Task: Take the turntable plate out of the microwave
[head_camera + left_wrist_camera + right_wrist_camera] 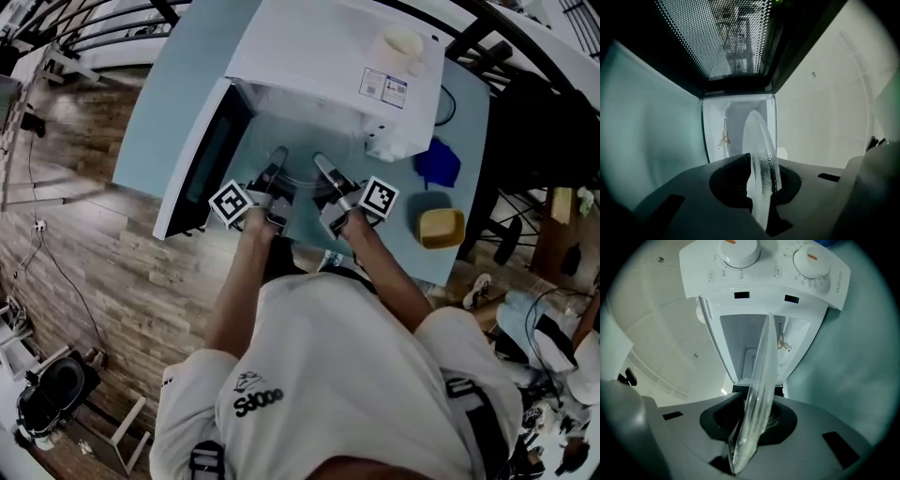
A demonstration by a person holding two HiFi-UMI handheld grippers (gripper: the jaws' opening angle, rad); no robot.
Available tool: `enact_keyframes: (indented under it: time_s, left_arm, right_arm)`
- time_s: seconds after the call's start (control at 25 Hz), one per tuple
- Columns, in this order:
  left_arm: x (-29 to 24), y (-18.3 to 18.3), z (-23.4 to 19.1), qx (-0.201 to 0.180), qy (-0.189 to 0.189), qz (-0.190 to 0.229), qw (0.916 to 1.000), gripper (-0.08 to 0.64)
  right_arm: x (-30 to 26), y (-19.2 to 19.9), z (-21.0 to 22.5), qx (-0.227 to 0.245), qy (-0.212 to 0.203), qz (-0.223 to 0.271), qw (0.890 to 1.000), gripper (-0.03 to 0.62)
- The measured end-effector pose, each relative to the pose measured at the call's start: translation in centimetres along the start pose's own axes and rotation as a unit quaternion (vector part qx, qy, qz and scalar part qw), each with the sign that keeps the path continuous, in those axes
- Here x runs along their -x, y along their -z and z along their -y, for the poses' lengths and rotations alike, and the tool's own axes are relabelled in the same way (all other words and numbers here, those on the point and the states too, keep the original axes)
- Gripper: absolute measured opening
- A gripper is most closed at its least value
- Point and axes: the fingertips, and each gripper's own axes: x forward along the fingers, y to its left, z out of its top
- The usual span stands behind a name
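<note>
The white microwave (328, 56) stands on a pale blue table (178, 84) with its door (202, 159) swung open to the left. The clear glass turntable plate (298, 176) is just outside the opening, held between both grippers. My left gripper (277, 161) is shut on the plate's left rim, which shows edge-on (761, 150) between its jaws (759, 185), with the cavity (736, 124) behind. My right gripper (323, 167) grips the right rim; there the plate (761, 376) leans between its jaws (750, 427), in front of the knob panel (764, 268).
A white cup (403, 42) sits on top of the microwave. To the right on the table lie a blue object (436, 161) and a yellow container (441, 227). The table's near edge is close to my body; wooden floor (84, 262) lies to the left.
</note>
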Motion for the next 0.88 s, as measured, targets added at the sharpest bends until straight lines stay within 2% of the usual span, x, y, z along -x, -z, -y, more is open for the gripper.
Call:
enact_keyframes:
  time_s: [0.2,0.32,0.52,0.72,0.88]
  left_arm:
    - [1.7,1.7,2.7,-0.022,0.019,0.020,0.9994,0.044]
    - [2.9,2.8,4.5,-0.029,0.032,0.038,0.9984,0.044]
    - [5.2,4.6,7.3,-0.064,0.052,0.059,0.9948,0.044]
    - [7.7,6.8,10.0,-0.076,0.069,0.064,0.9926,0.044]
    - [8.5,8.7,12.2,-0.116,0.075,0.044,0.9895,0.046]
  right_arm:
    - [1.7,0.1,-2.0,-0.016,-0.022,0.011,1.000,0.069]
    - [2.6,0.5,-3.3,-0.017,-0.032,0.004,0.999,0.066]
    - [4.4,1.8,-5.9,-0.028,-0.048,-0.021,0.998,0.026]
    - [6.7,3.3,-8.9,-0.002,-0.054,-0.048,0.997,0.025]
    - [8.4,3.6,-11.2,0.021,-0.064,-0.057,0.996,0.026]
